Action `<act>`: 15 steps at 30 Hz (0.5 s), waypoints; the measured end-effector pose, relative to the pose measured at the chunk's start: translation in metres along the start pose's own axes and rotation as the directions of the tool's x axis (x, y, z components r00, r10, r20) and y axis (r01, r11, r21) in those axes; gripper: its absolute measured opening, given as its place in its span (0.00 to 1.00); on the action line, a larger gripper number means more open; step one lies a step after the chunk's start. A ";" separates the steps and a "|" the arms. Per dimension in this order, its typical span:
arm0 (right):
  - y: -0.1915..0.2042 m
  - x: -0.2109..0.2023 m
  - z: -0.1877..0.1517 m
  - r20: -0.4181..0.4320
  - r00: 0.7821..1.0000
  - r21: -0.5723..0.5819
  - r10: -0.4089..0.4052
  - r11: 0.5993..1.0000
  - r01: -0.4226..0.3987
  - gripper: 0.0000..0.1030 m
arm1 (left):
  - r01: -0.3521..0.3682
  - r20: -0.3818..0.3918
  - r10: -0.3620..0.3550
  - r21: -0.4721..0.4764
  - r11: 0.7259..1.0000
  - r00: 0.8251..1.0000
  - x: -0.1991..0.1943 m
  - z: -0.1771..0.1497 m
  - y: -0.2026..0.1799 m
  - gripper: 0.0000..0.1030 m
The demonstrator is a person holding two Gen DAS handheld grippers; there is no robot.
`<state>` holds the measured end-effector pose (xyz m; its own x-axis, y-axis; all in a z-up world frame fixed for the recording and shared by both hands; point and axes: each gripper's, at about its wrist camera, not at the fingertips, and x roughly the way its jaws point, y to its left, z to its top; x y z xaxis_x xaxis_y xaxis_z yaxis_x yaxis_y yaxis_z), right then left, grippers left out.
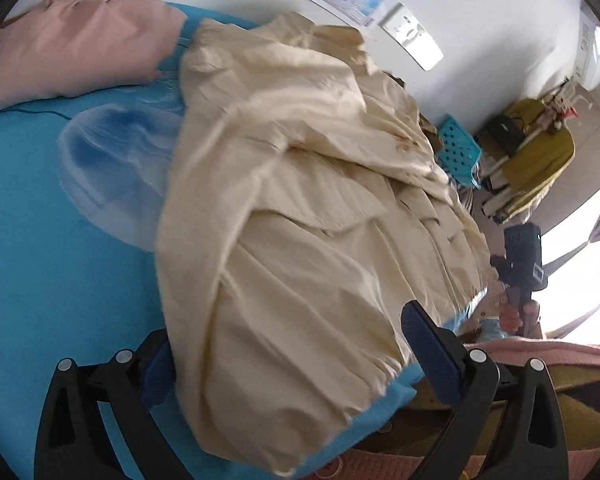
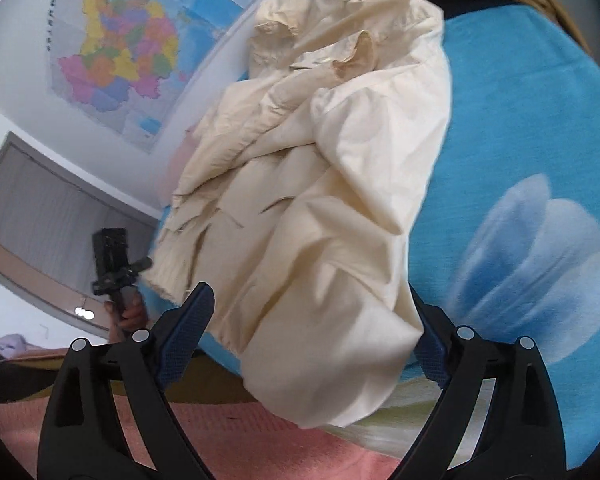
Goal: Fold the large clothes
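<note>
A large cream jacket [image 1: 300, 216] lies crumpled on a blue flowered bed sheet [image 1: 60, 260]. In the left wrist view my left gripper [image 1: 288, 344] is open, its blue-padded fingers [image 1: 428, 344] spread either side of the jacket's near hem, the left pad partly hidden under cloth. In the right wrist view the jacket [image 2: 320, 200] lies with its collar at the far end. My right gripper [image 2: 316, 320] is open, its fingers [image 2: 188, 332] straddling the near end of the jacket. Each gripper appears small in the other's view, the right [image 1: 520, 268] and the left [image 2: 116, 268].
A pink pillow [image 1: 72, 44] lies at the far left of the bed. A pink blanket [image 2: 180, 440] lies along the near edge. A map [image 2: 112, 48] hangs on the wall. A teal basket [image 1: 460, 148] and a mustard-covered chair [image 1: 540, 160] stand beyond the bed.
</note>
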<state>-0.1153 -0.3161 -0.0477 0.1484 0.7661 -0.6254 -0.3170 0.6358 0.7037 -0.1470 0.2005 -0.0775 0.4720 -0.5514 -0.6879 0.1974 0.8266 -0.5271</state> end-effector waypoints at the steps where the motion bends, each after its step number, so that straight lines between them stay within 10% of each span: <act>1: 0.002 0.002 -0.001 0.003 1.000 -0.011 -0.004 1.000 0.004 0.87 | -0.015 -0.002 0.015 0.010 1.000 1.000 0.002 -0.001 -0.003 0.93; 3: 0.007 0.008 -0.002 -0.007 1.000 -0.035 -0.002 0.999 0.002 0.69 | -0.019 -0.005 0.019 0.013 1.000 1.000 0.007 0.000 -0.009 0.93; 4: 0.007 0.013 -0.001 -0.015 1.000 -0.018 -0.001 1.000 0.001 0.45 | -0.029 -0.003 0.029 0.005 1.000 1.000 0.008 0.001 -0.011 0.88; 5: 0.004 0.016 -0.001 -0.026 1.000 0.000 0.011 1.000 -0.011 0.34 | -0.058 0.002 0.058 0.002 0.998 0.998 0.009 0.002 -0.014 0.71; 8: 0.007 0.014 0.001 0.001 0.999 0.012 0.040 0.999 -0.040 0.22 | -0.129 0.029 0.129 0.000 0.992 0.991 0.002 0.005 -0.021 0.37; 15: 0.059 -0.040 -0.003 0.150 0.961 -0.123 0.234 0.968 -0.217 0.17 | -0.046 0.180 0.039 0.034 0.998 0.983 -0.057 0.005 -0.051 0.20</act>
<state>-0.1427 -0.3095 0.0176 0.2086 0.8988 -0.3856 -0.4541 0.4382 0.7758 -0.1800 0.1907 -0.0089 0.6260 -0.4891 -0.6074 0.2046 0.8546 -0.4773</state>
